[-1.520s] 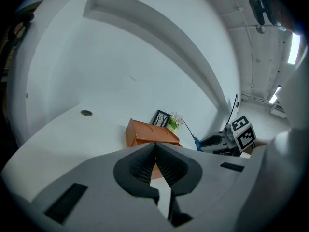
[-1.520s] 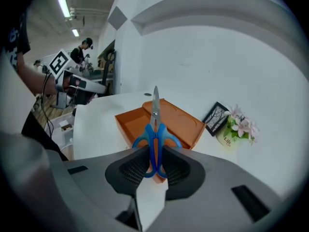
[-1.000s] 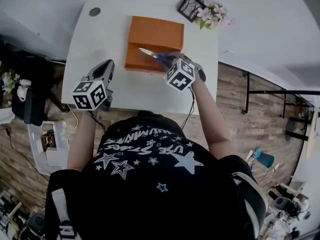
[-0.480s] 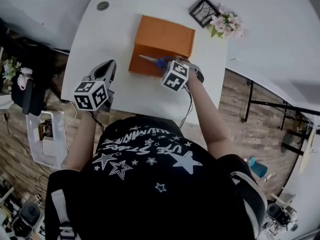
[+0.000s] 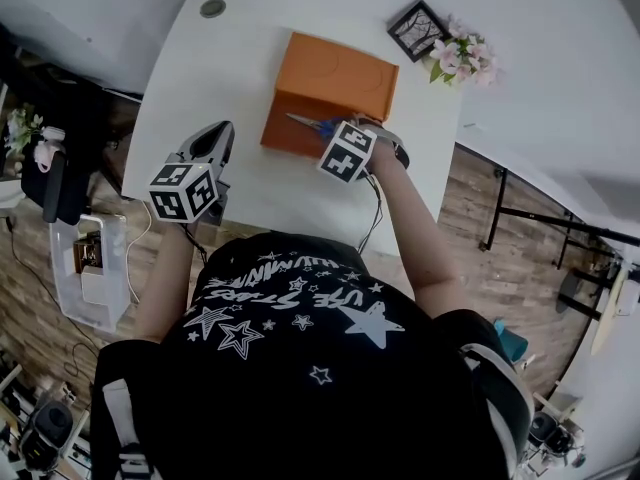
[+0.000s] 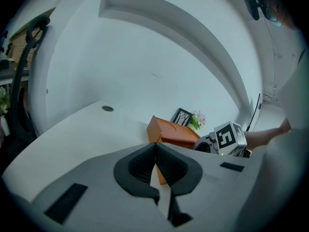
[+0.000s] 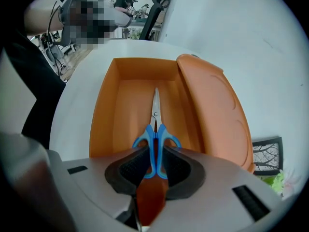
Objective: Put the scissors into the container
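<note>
- The right gripper (image 7: 155,164) has its jaws closed on the blue handles of the scissors (image 7: 155,122); the two finger loops are pinched together between the dark pads.
- The scissors stick straight out from the jaws with their blades together. The metal tip points away from the gripper, over the open half of the container (image 7: 126,111).
- Whether the blades touch the container's floor cannot be told from either view.
- In the head view the right gripper (image 5: 338,131) sits at the near right edge of the container (image 5: 287,134), and the scissors (image 5: 308,123) reach leftward across it.
- The container is an orange box lying open on the white table (image 5: 215,80). Its lid (image 7: 212,105) is folded back flat beside the tray; in the head view the lid (image 5: 340,72) lies on the far side.
- The left gripper (image 6: 155,151) has its jaws brought together, tips meeting, with nothing between them.
- The left gripper (image 5: 212,140) is near the table's near left edge, well apart from the container.
- A dark picture frame (image 5: 415,30) and a bunch of pink flowers (image 5: 460,56) stand at the far right corner of the table, just beyond the container.
- A round grommet (image 5: 212,8) sits in the tabletop at the far left.
</note>
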Action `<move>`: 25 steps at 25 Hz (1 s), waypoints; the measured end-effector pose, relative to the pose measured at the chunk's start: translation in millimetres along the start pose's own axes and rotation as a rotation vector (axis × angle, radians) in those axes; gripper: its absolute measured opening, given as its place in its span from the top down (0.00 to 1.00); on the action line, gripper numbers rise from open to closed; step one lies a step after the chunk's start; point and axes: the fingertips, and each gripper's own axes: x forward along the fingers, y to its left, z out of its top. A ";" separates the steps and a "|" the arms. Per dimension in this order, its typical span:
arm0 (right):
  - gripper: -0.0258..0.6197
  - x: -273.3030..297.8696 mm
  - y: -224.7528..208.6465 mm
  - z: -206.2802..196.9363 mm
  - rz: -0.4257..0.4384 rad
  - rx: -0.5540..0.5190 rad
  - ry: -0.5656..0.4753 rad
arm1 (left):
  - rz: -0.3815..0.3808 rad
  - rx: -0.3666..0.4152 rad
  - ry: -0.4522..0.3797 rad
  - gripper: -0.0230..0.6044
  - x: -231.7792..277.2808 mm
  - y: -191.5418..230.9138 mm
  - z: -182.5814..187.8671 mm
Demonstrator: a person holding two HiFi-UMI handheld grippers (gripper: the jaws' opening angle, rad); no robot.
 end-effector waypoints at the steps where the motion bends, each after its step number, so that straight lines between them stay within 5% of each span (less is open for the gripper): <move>1: 0.80 -0.1 -0.5 -0.3 -0.001 -0.003 -0.002 | -0.001 -0.001 0.000 0.93 0.6 -0.4 0.0; 11: 0.75 -14.8 9.5 4.4 0.040 0.069 -0.078 | -0.022 0.009 -0.009 0.93 -8.7 -3.0 2.4; 25: 0.86 -109.7 -8.6 13.5 -0.318 0.324 -0.346 | -0.086 0.052 -0.071 0.93 -58.6 -9.9 13.8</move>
